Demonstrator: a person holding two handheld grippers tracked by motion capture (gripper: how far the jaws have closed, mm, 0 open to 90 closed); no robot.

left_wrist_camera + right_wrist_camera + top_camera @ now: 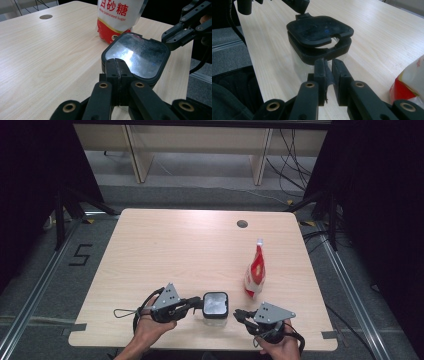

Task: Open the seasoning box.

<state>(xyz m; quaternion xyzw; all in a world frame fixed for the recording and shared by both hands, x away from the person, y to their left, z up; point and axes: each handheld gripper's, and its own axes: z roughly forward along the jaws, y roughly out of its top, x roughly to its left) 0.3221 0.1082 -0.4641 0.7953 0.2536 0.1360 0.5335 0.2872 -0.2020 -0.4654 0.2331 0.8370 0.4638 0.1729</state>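
A clear jar (pixel 215 312) with a black lid (pixel 136 56) stands near the table's (pixel 165 250) front edge. The left gripper (pixel 117 67), jaws closed, touches the lid's rim. The right gripper (pixel 327 68), jaws narrowly apart, sits just beside the jar. The sugar bag's (pixel 117 17) top is cut off.

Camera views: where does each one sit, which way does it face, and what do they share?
High view: above the person's side, looking forward and down at the table; forearms, left gripper, right gripper.
Left gripper view: along its shut jaws at the jar lid, sugar bag beyond.
Right gripper view: along its jaws toward the jar.
Shared: the jar.
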